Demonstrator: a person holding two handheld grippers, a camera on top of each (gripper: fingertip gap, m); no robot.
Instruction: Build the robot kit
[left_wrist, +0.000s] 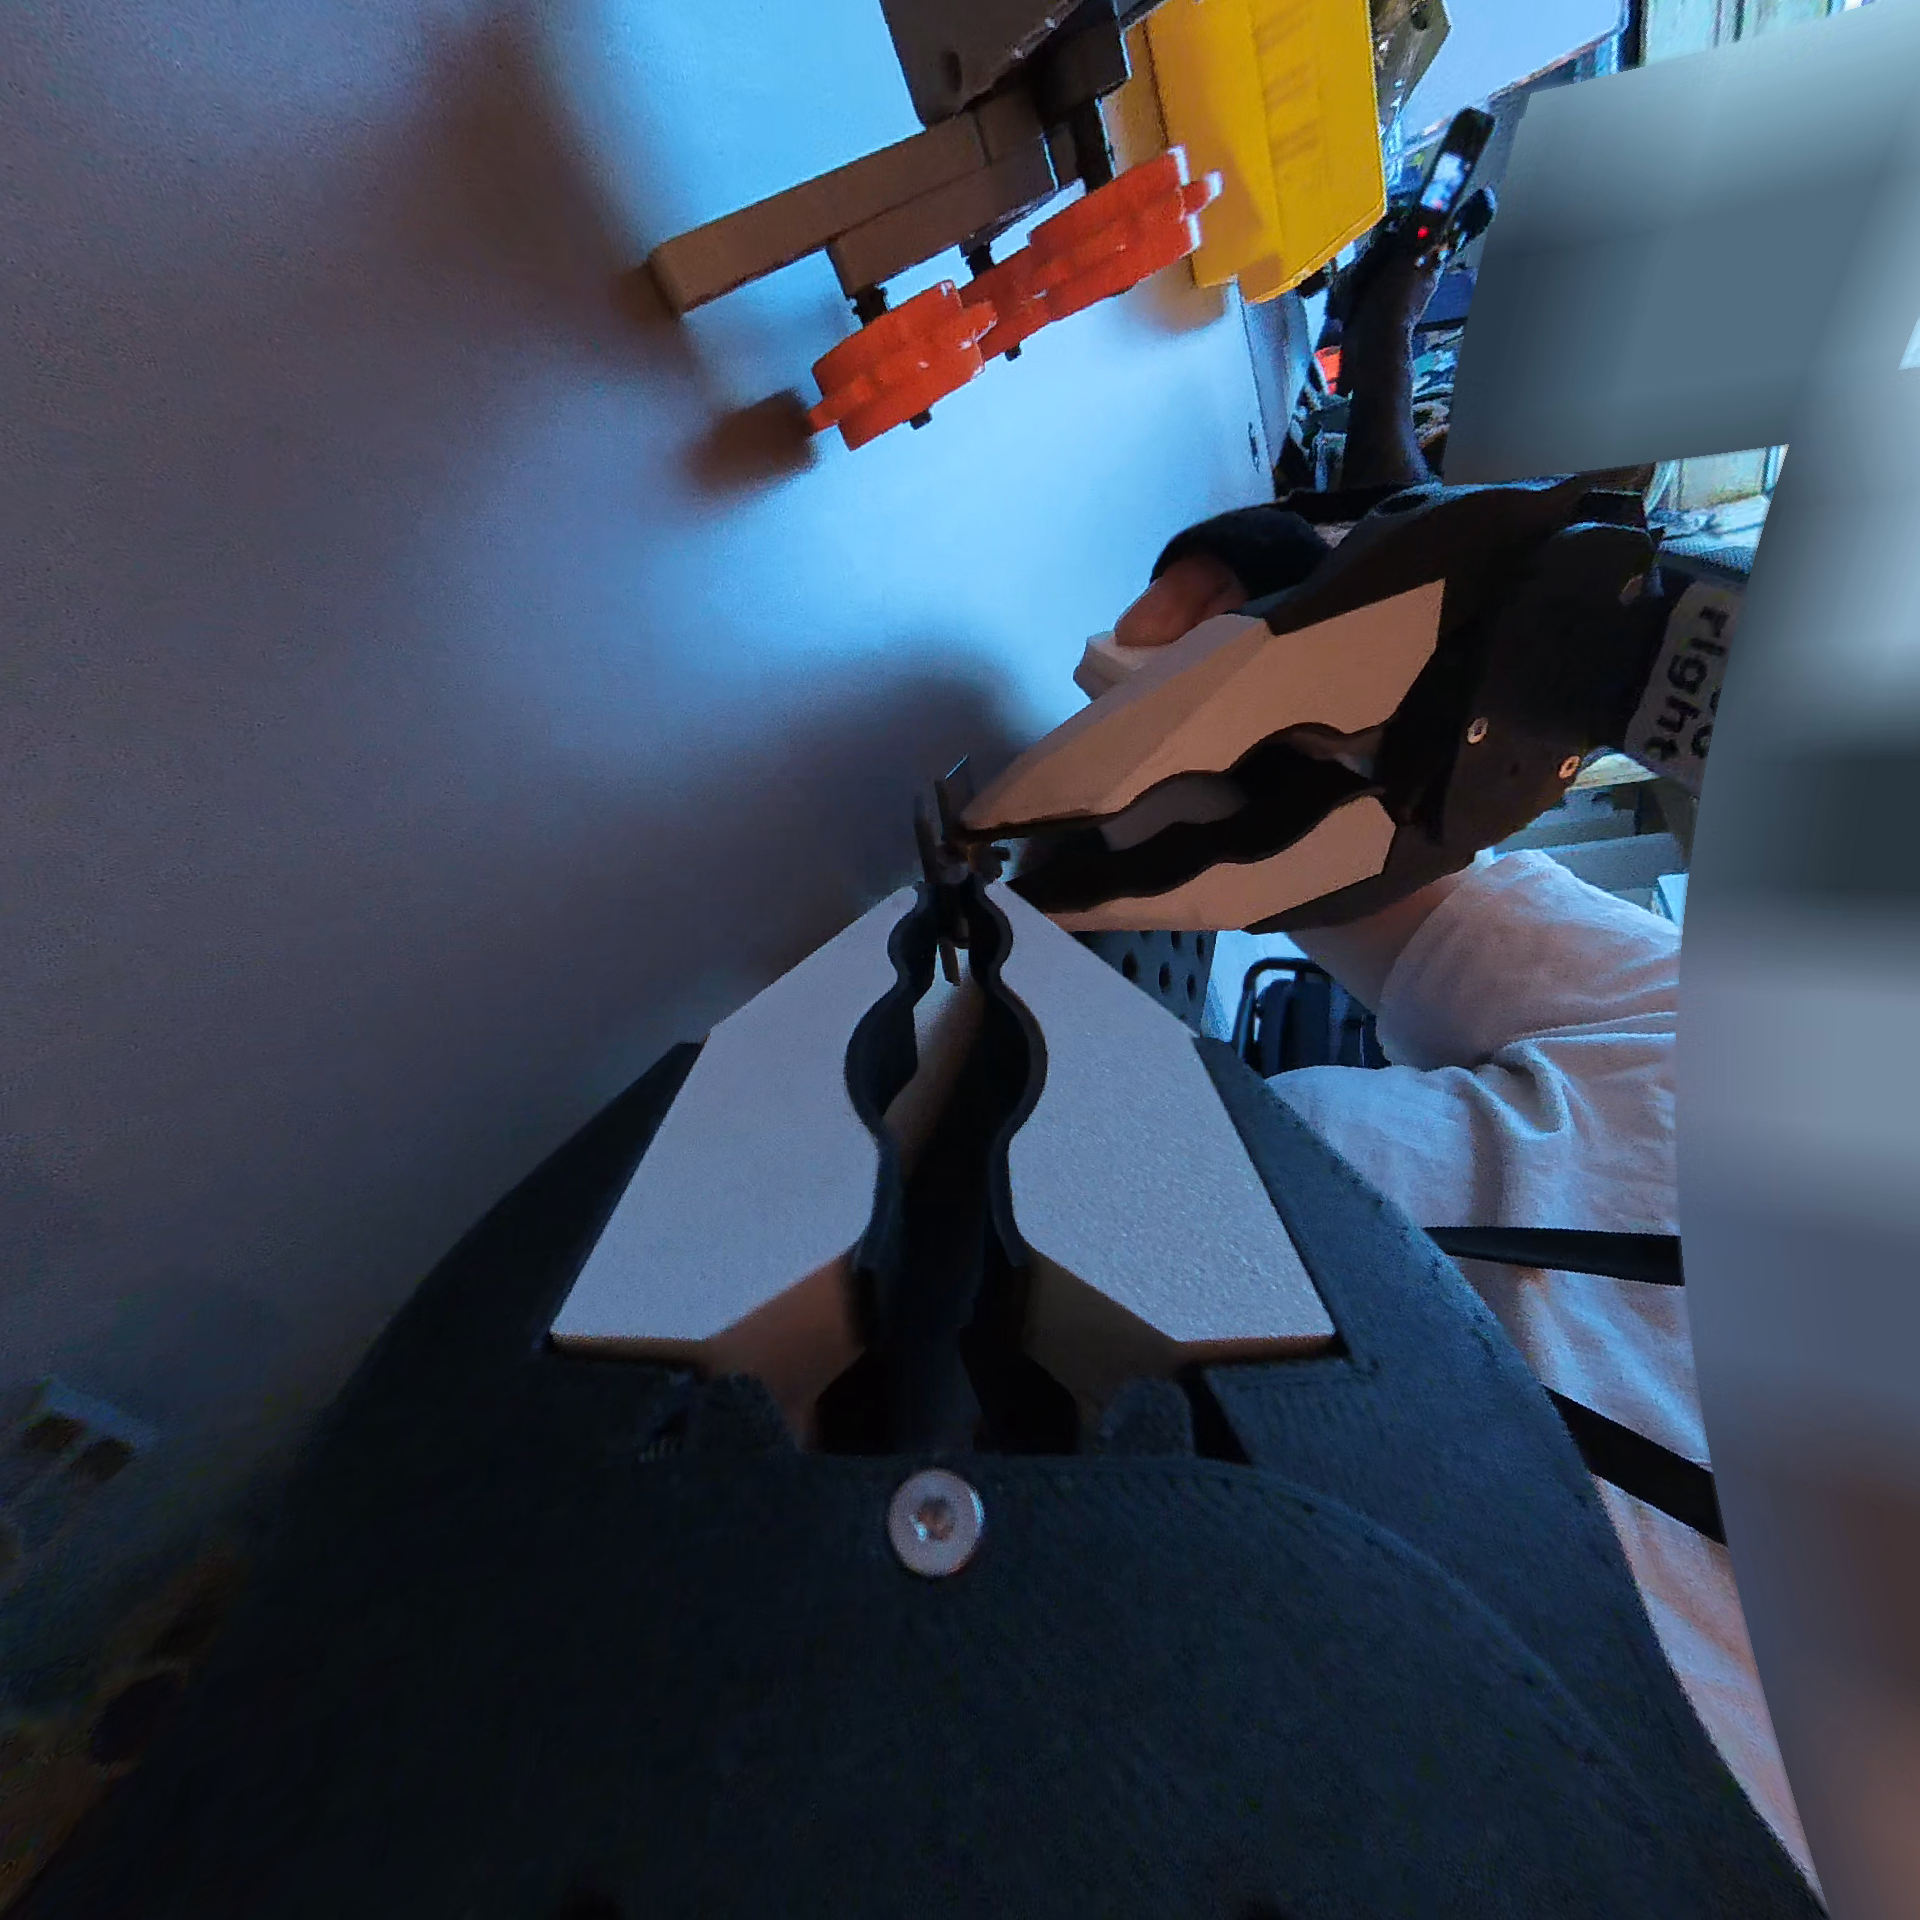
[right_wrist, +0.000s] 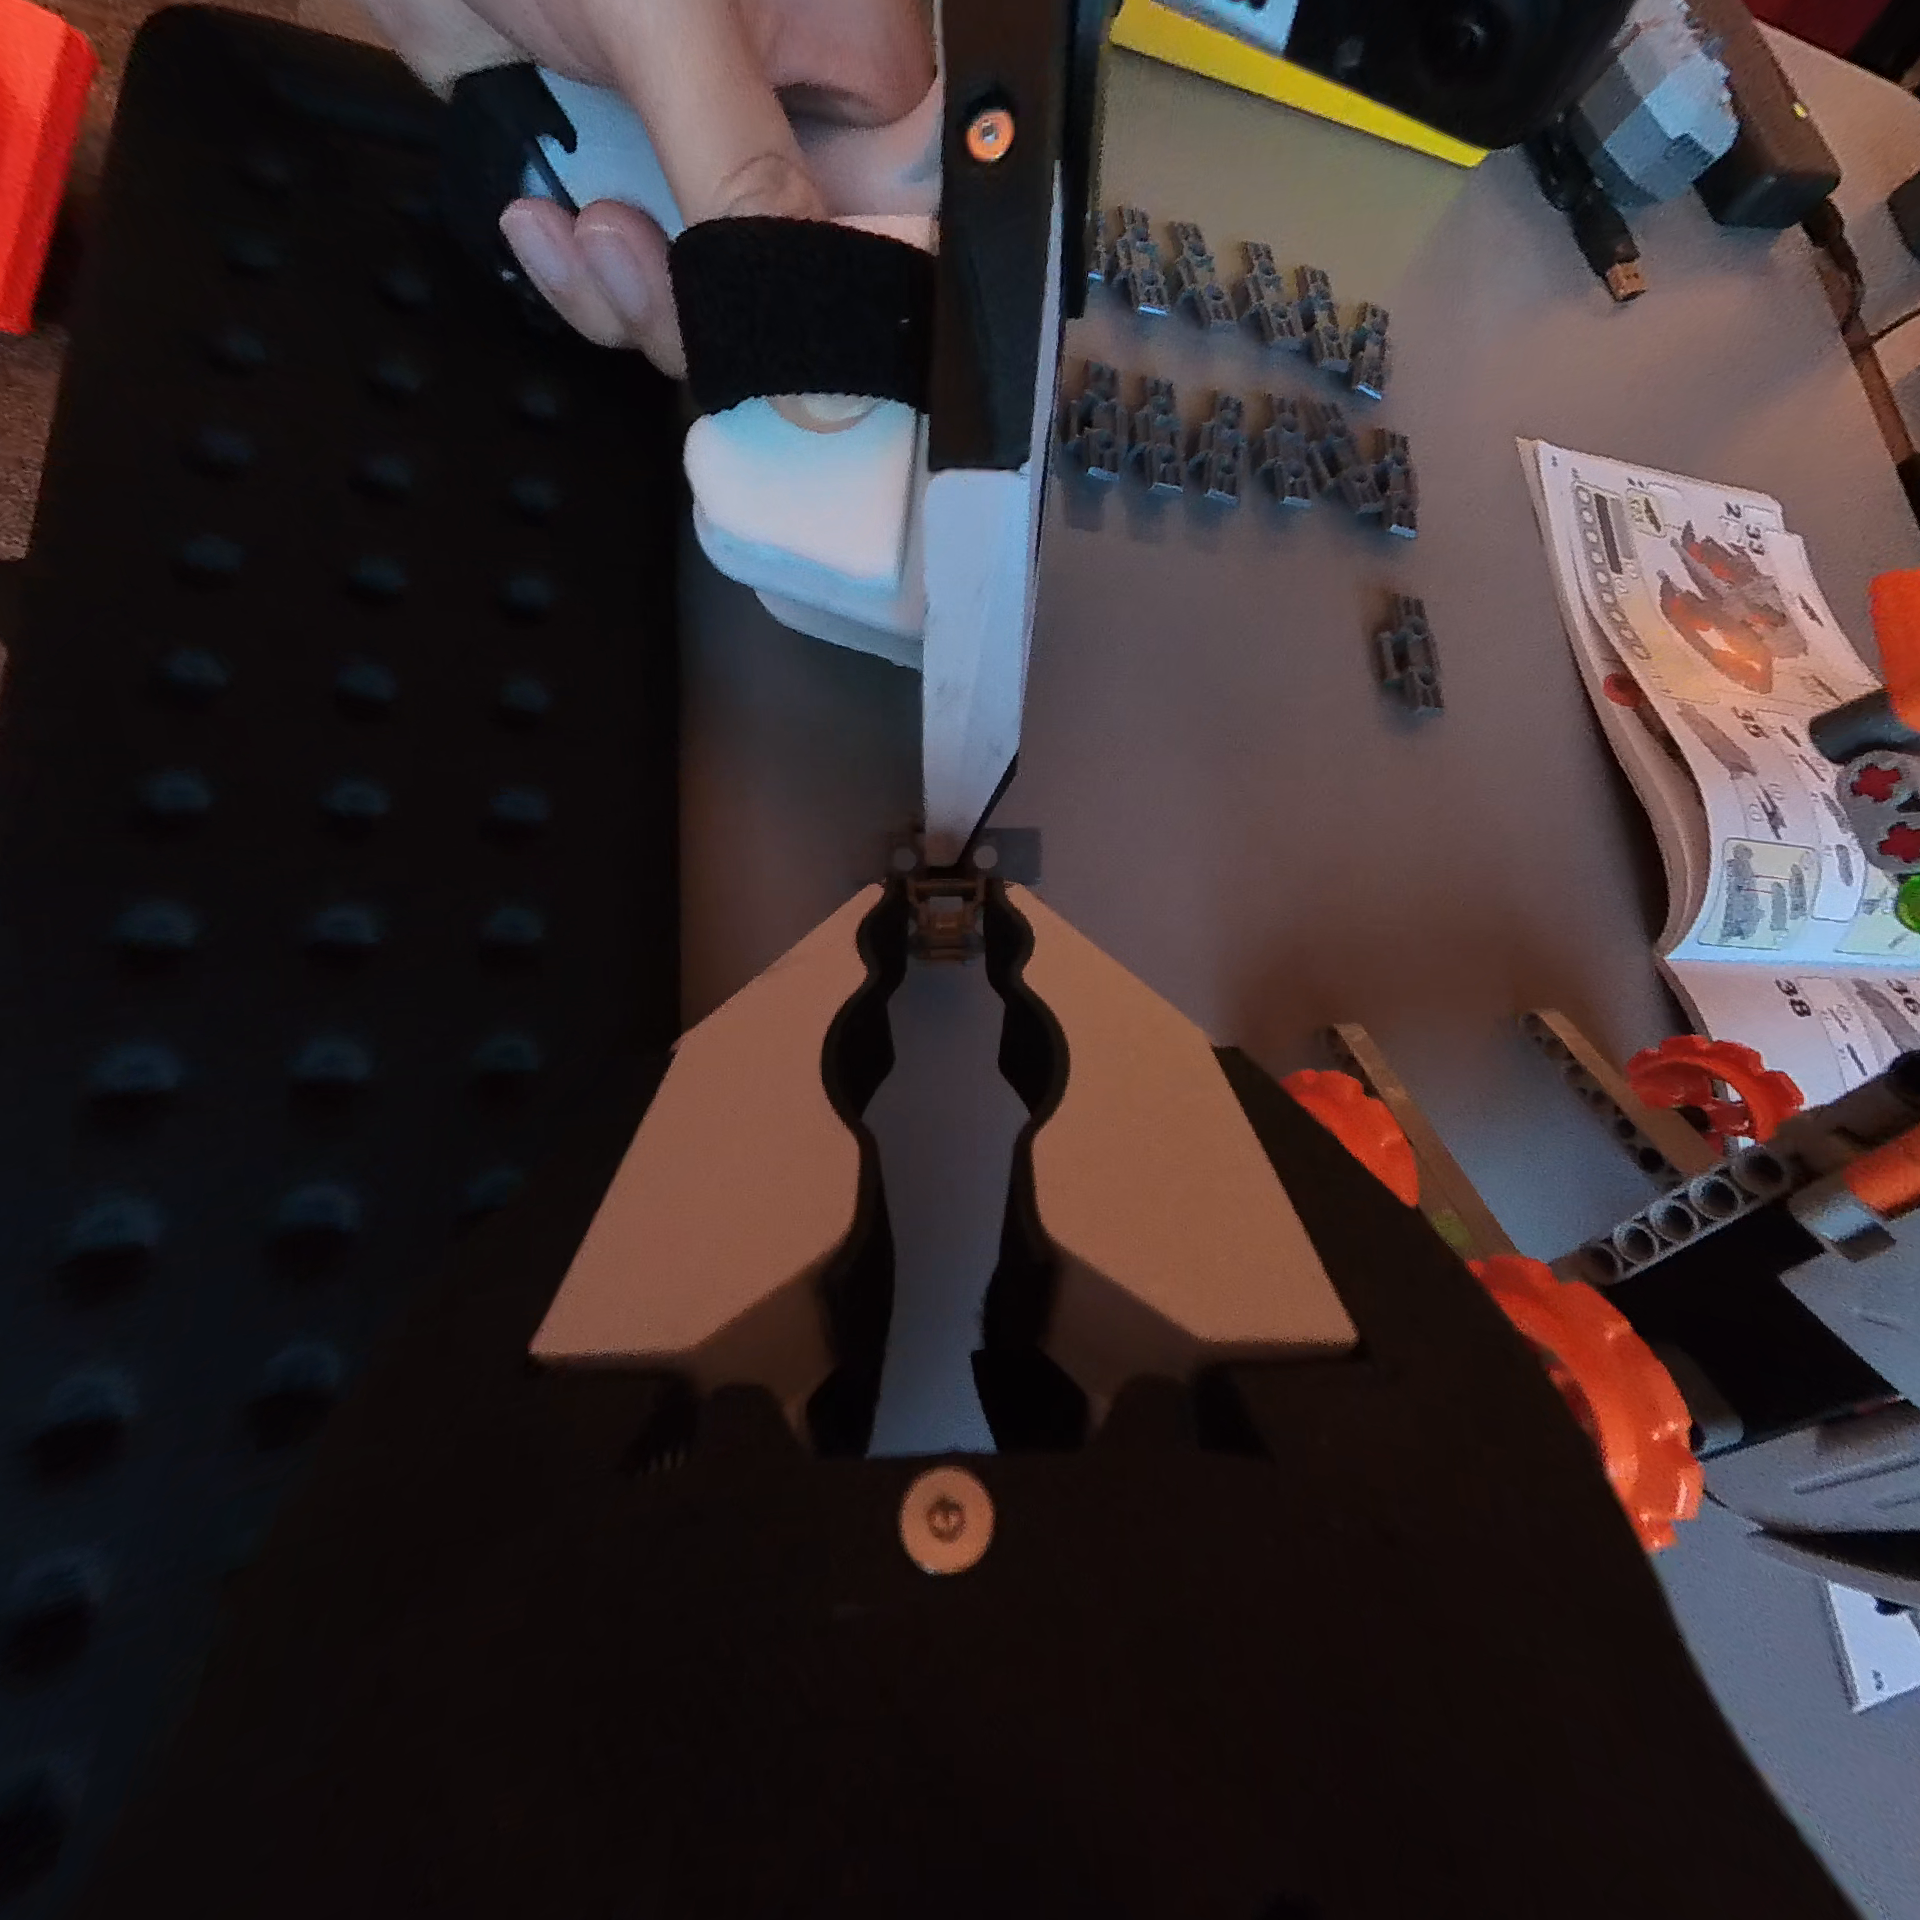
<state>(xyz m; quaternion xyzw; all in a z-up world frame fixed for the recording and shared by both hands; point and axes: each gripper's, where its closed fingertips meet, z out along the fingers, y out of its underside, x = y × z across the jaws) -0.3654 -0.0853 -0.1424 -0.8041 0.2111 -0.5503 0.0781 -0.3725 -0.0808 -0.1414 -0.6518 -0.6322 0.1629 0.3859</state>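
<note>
Fingertips meet tip to tip above the grey tabletop (right_wrist: 1247, 810): right gripper (right_wrist: 943, 925) pinches a small dark-grey plastic track link (right_wrist: 943, 920); left gripper (left_wrist: 951, 925) pinches its neighbouring link (left_wrist: 940, 831), crosswise.

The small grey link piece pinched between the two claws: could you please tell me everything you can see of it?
The small grey link piece looks like dark grey moulded plastic, a short connector with a crossbar and two pale round holes at its far end. It is held above the grey table, between the fingertips of the right claw. The left claw, coming from opposite, meets its far end. Finer detail is too small to tell.
</note>
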